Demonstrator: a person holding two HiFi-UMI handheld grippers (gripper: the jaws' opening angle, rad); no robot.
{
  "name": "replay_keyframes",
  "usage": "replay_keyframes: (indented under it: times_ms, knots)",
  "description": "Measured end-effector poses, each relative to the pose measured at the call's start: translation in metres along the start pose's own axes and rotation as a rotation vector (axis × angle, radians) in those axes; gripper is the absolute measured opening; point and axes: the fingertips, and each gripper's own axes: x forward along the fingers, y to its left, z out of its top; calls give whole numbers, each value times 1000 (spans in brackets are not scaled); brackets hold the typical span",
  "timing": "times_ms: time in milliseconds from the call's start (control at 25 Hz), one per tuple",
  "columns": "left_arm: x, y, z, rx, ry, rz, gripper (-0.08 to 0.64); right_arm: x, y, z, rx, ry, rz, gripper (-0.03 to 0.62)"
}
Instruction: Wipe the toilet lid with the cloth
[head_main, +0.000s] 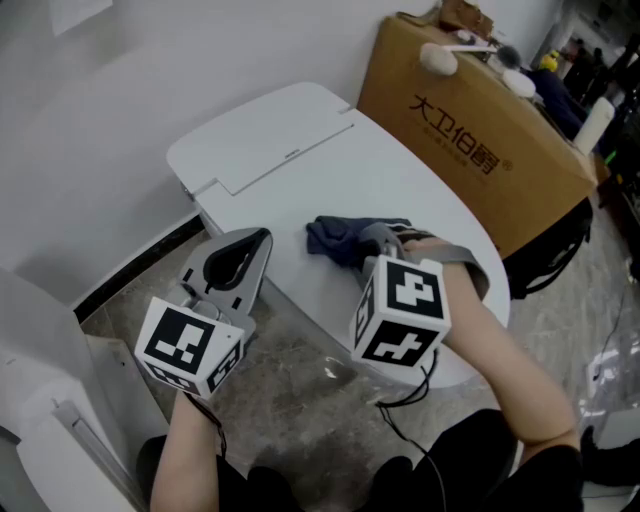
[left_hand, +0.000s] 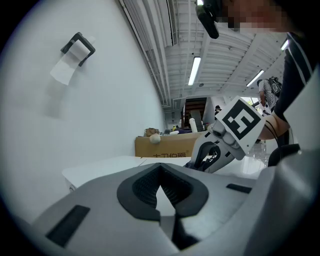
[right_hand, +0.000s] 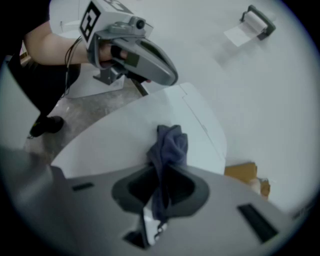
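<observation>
Since the right claw pinches only a narrow fold of the dark cloth, with the rest bunched just ahead of it on the toilet lid, a hard push could, I reckon, tug the fold loose or roll the wad along without wiping. Off to its side hangs the left claw, pressed together on nothing; a wide sweep might knock it.

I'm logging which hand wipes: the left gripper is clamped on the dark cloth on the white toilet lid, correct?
No, it is the right gripper that is clamped on the dark cloth on the white toilet lid; the right gripper view shows the cloth pinched between its jaws.
</observation>
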Motion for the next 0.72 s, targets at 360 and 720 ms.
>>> replay_keyframes:
  times_ms: [360,720]
  knots:
    - [0,0,-1,-2,-1,1,12,-17,28,18,-27,-37,39,67]
    - [0,1,-3,-8,7,2,12,-34,56,33,-74,-73,86,67]
